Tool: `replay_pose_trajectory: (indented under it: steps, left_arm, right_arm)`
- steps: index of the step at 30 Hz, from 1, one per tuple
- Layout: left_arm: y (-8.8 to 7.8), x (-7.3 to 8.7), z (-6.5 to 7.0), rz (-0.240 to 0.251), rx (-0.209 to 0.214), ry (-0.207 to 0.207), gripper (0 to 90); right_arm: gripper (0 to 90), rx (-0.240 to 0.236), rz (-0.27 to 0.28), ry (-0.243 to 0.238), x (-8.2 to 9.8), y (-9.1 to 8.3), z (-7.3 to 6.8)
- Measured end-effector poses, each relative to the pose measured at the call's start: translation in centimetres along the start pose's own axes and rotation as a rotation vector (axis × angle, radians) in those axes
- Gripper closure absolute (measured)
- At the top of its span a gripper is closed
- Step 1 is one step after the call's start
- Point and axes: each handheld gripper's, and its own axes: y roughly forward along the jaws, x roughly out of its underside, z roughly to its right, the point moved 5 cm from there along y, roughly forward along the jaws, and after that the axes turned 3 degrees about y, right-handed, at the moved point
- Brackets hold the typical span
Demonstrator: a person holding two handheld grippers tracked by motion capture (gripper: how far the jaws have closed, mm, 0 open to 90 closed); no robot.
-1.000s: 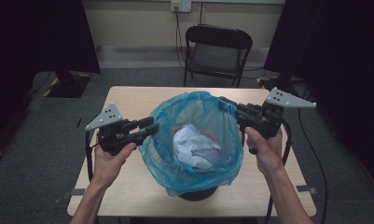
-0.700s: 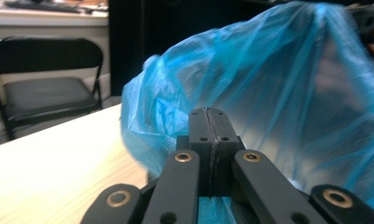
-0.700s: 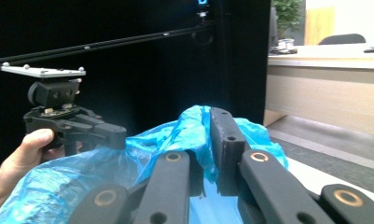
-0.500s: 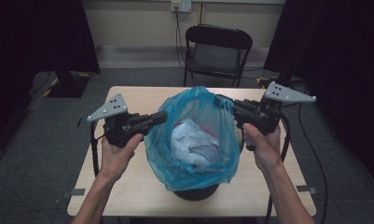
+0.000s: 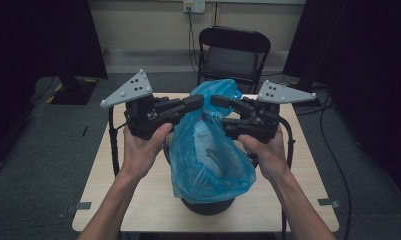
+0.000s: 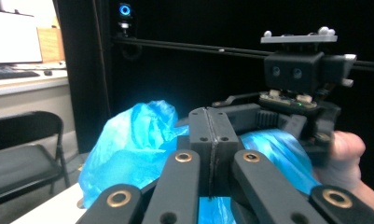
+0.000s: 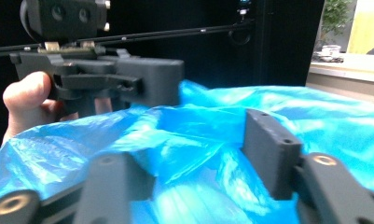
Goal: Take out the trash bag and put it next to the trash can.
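Wooden table [image 5: 138, 200] – crinkly translucent blue bag [image 5: 208, 160] bunched upward; left gripper [image 6: 211, 140] jaws pressed together, right gripper [image 7: 198, 154] jaws spread around plastic.

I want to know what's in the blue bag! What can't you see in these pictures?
- Bag contents: in the high view the gathered blue bag hides them.
- Black bin: bag covers all but its base.
- Left gripper: whether plastic is pinched between its closed jaws is unclear.
- Right gripper: near jaws are blurred.

Lab: black curtains [image 5: 38, 40], tracking cam [image 6: 125, 10]
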Motion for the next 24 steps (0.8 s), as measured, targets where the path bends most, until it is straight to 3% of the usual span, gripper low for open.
replay_pose_trajectory:
  steps: [2, 6, 8, 9, 10, 11, 13, 16, 20, 23, 24]
  left_arm:
    - [0.1, -0.3, 0.0, 0.008, -0.014, 0.001, 90.0]
    - [0.8, -0.2, 0.3, -0.004, 0.033, -0.01, 90.0]
    - [0.8, 0.0, 0.6, -0.005, 0.06, -0.004, 90.0]
    - [0.8, 0.1, 0.7, 0.001, 0.048, 0.006, 89.0]
    - [0.7, 0.1, 0.8, 0.005, 0.035, 0.02, 79.9]
    - [0.5, 0.2, 0.7, 0.009, 0.02, 0.024, 63.9]
    - [0.0, 0.4, 0.5, 0.027, -0.001, 0.031, 42.9]
    - [-0.6, 1.0, 0.4, 0.042, -0.001, 0.031, 29.0]
    - [-0.1, 2.0, 0.1, -0.004, -0.033, 0.054, 32.0]
    - [1.2, 2.1, 0.2, -0.04, -0.049, 0.068, 30.5]
    - [1.5, 2.2, 0.3, -0.05, -0.055, 0.095, 40.3]
  right_arm:
    - [45.1, 0.0, -0.019, -0.016, 0.0, 0.4, -0.3]
    - [48.5, -0.008, -0.044, -0.025, 0.3, 1.4, -0.5]
    - [68.4, -0.028, -0.052, -0.033, 0.4, 1.8, -0.6]
    - [76.9, -0.041, -0.053, -0.03, 0.4, 1.9, -0.7]
    - [85.1, -0.058, -0.052, -0.024, 0.3, 2.0, -0.8]
    - [88.6, -0.056, -0.052, -0.028, 0.3, 2.1, -0.8]
    - [89.9, -0.043, -0.055, -0.033, 0.1, 2.1, -0.8]
    - [90.0, -0.028, -0.037, -0.037, -1.0, 1.6, -0.9]
    - [90.0, -0.027, 0.019, -0.035, -3.0, 0.5, -1.1]
    - [90.0, -0.028, 0.011, -0.055, -3.6, 0.6, -1.8]
    - [90.0, -0.027, 0.002, -0.065, -3.5, 0.7, -2.1]
